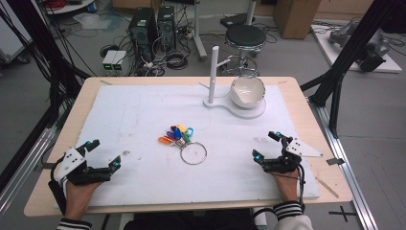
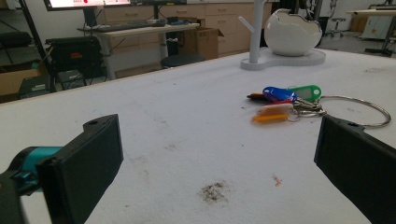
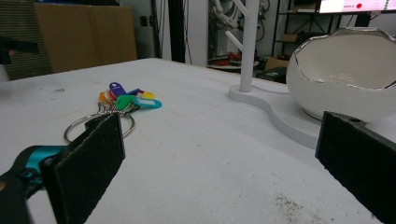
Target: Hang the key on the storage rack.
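A bunch of coloured key tags (image 1: 176, 134) on a large metal ring (image 1: 193, 153) lies near the middle of the white mat (image 1: 143, 115). The left gripper view has the tags (image 2: 285, 100) and ring (image 2: 359, 111) ahead to the right; the right gripper view has the tags (image 3: 126, 100) ahead to the left. A white stand with a peg post (image 1: 214, 74) and an egg-shaped white bowl (image 1: 247, 91) sits at the back. My left gripper (image 1: 104, 154) rests open at the front left. My right gripper (image 1: 266, 145) rests open at the front right. Nothing is between either pair of jaws.
The mat covers most of a wooden table (image 1: 306, 120). Beyond the far edge stand a black stool (image 1: 245, 36), computer towers (image 1: 143, 26) and cables on the floor. A black frame leg (image 1: 356, 43) rises at the right.
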`<state>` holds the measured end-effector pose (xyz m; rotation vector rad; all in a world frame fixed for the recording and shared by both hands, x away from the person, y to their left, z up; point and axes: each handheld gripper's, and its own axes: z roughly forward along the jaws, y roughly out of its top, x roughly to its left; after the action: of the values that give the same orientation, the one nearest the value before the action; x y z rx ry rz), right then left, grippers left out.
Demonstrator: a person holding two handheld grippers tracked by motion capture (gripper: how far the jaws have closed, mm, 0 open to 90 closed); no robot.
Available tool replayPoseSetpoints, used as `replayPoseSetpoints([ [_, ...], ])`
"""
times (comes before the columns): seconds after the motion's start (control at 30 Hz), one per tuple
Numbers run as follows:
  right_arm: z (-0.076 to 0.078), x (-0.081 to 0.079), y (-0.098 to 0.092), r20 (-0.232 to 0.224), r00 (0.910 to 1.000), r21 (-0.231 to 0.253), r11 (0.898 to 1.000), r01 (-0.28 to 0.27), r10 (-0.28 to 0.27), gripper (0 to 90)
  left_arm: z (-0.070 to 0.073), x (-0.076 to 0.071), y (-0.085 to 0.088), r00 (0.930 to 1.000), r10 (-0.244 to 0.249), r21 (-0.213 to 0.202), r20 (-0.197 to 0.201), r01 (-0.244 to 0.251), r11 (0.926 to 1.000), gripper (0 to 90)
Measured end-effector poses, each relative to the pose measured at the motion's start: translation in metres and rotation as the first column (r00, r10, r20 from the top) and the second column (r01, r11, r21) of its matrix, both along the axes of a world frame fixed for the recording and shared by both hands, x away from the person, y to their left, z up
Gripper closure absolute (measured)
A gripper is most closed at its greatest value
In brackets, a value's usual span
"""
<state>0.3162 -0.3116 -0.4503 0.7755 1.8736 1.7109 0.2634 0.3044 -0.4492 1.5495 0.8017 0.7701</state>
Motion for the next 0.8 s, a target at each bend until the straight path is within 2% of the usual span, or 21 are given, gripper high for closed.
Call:
replayPoseSetpoints([
  [0.53, 0.0003, 0.0007, -0.0016, -0.003, 1.0, 0.014, 1.0, -0.002, 0.003, 0.9, 0.0, -0.0004, -0.0007, 1.0, 0.0, 0.004, 0.005, 0.0, 1.0, 1.7],
  [0.7, 0.0023, -0.0017, -0.0024, -0.048, 0.9987, 0.048, 0.999, -0.016, 0.019, 0.8, 0.0, -0.0006, -0.0012, 1.0, -0.002, 0.005, 0.004, 0.002, 1.0, 1.7],
  [0.8, 0.0076, -0.002, -0.0015, -0.032, 0.9993, 0.038, 0.999, -0.019, 0.021, 0.9, 0.0, -0.001, -0.0016, 0.9999, -0.002, 0.016, 0.01, 0.002, 0.9999, 1.7],
])
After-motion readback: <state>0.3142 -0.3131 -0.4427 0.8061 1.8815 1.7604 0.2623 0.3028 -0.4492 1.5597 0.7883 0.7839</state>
